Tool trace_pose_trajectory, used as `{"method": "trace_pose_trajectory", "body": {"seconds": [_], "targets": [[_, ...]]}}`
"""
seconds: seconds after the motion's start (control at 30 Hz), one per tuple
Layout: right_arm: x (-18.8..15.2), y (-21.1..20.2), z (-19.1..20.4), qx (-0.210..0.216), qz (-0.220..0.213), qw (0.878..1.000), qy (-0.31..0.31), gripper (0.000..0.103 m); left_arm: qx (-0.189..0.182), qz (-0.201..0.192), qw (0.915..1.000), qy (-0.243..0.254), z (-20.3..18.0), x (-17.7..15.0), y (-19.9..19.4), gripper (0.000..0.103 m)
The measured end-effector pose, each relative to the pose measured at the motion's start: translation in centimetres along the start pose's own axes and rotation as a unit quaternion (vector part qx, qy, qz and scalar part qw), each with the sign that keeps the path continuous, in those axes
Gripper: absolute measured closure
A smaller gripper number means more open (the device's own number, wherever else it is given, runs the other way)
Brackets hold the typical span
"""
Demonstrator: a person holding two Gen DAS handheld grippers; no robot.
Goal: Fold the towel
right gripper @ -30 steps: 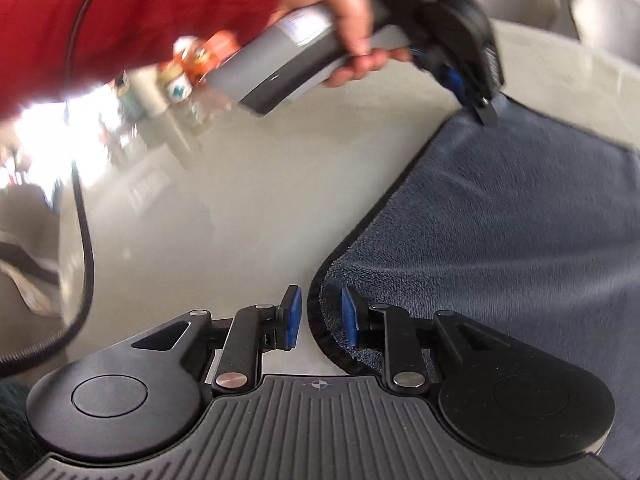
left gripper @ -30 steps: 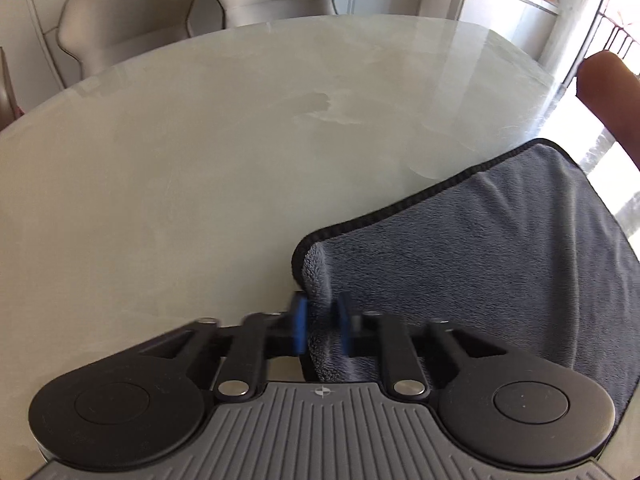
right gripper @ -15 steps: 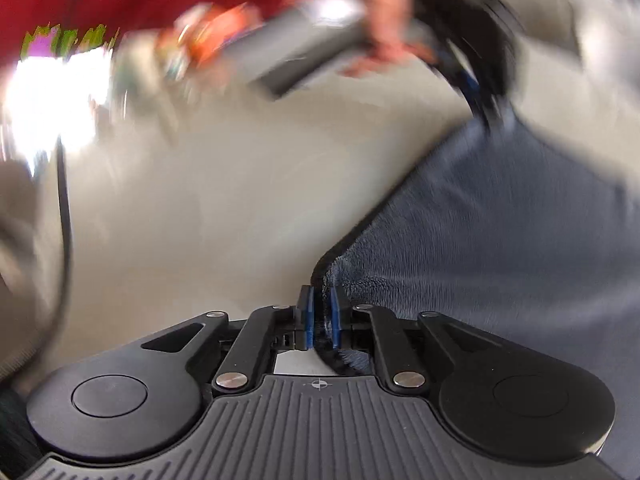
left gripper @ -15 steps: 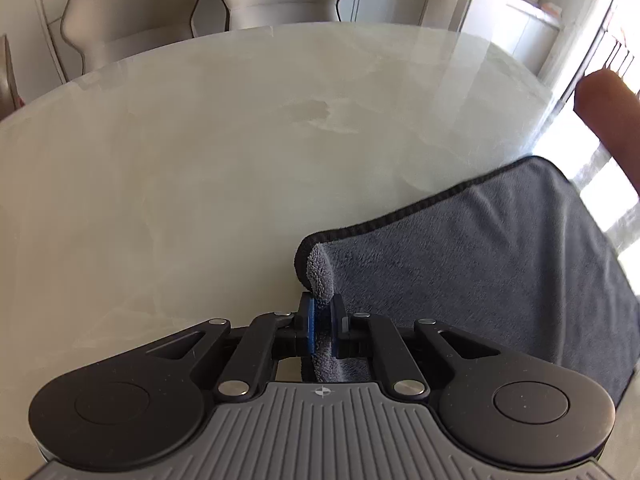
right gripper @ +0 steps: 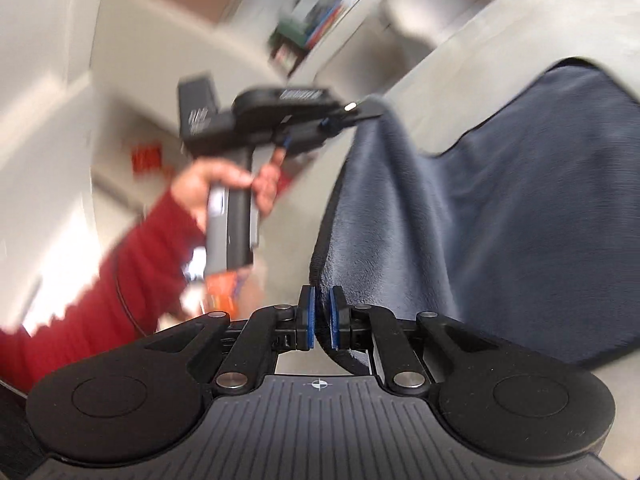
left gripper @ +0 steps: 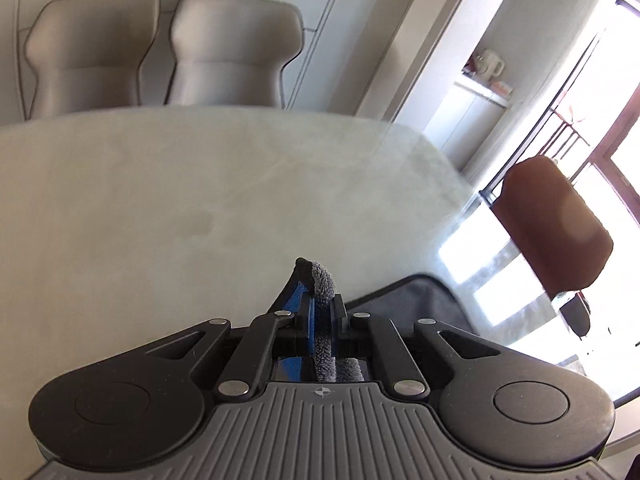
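The surface (left gripper: 160, 208) is spreading pale and bare ahead of the left gripper, with two chairs (left gripper: 160, 48) standing beyond its far edge and a bright window (left gripper: 600, 120) off to the right. The towel (right gripper: 500, 200) is lying partly on the surface and partly hanging in the air, its near edge lifting between the two grippers; its far part is resting flat, and a stretch sags down between the held corners.

The left gripper (left gripper: 322, 312) is pinching one corner, its blue pads nearly together with the grey pile squeezed between them and a tuft of hem poking up past the tips. In the right wrist view that same gripper (right gripper: 352, 114) is showing raised in the person's hand (right gripper: 224, 184), the towel draping down from it.

The right gripper (right gripper: 320, 322) is closing narrowly on the near corner; the dark hem seems to be passing between the pads, though motion blur is making the contact hard to confirm.
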State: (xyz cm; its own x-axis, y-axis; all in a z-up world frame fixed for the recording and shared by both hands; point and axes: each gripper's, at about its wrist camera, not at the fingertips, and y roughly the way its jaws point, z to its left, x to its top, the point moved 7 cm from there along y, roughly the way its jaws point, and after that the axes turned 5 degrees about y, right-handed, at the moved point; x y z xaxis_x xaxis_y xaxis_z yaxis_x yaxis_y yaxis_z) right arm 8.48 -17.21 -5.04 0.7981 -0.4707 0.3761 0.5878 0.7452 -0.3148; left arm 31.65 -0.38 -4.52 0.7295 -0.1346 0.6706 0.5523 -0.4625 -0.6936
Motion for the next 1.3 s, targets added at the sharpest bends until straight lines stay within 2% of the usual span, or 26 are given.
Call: {"method": "trace_pose_trajectory", "body": {"seconds": [0.1, 0.27, 0.5, 0.63, 0.73, 0.8, 0.87, 1.03, 1.1, 1.17, 1.3], "targets": [[1.3, -3.1, -2.4, -0.009, -0.055, 0.998, 0.034, 0.095, -0.017, -0.006, 0.9996, 0.024, -3.1, 1.6, 1.5, 0.097], [2.3, -6.7, -6.2, -0.06, -0.103, 0.991, 0.055, 0.095, -0.034, 0.005, 0.9947, 0.097, -9.4, 2.5, 5.8, 0.097], [4.0, -9.0, -11.6, -0.14, -0.138, 0.977, 0.082, 0.095, -0.046, 0.051, 0.9902, 0.122, -13.9, 1.0, 12.4, 0.097], [4.5, -10.4, -13.8, -0.197, -0.139, 0.967, 0.08, 0.093, -0.042, 0.068, 0.9869, 0.14, -14.8, 0.0, 14.0, 0.084], [4.7, -10.4, -14.9, -0.246, -0.12, 0.96, 0.061, 0.091, -0.026, 0.07, 0.9844, 0.159, -14.5, -0.5, 14.0, 0.064], [5.0, -10.2, -15.2, -0.259, -0.117, 0.957, 0.054, 0.091, -0.015, 0.065, 0.9837, 0.167, -13.4, -0.8, 13.2, 0.061], [5.2, -9.7, -15.2, -0.271, -0.108, 0.956, 0.04, 0.09, 0.0, 0.063, 0.9829, 0.173, -12.2, -0.8, 12.8, 0.052], [4.9, -8.5, -14.5, -0.286, -0.074, 0.955, 0.021, 0.09, 0.047, 0.054, 0.9798, 0.187, -8.2, -0.8, 11.6, 0.045], [4.7, -8.7, -14.3, -0.287, -0.074, 0.955, 0.023, 0.09, 0.049, 0.05, 0.982, 0.175, -6.7, -0.9, 11.1, 0.044], [4.4, -9.1, -14.0, -0.288, -0.076, 0.954, 0.025, 0.089, 0.056, 0.049, 0.9849, 0.157, -5.2, -0.9, 10.8, 0.037], [4.0, -9.3, -13.4, -0.294, -0.07, 0.953, 0.021, 0.087, 0.062, 0.065, 0.9842, 0.153, -3.9, -1.7, 11.7, 0.037]]}}
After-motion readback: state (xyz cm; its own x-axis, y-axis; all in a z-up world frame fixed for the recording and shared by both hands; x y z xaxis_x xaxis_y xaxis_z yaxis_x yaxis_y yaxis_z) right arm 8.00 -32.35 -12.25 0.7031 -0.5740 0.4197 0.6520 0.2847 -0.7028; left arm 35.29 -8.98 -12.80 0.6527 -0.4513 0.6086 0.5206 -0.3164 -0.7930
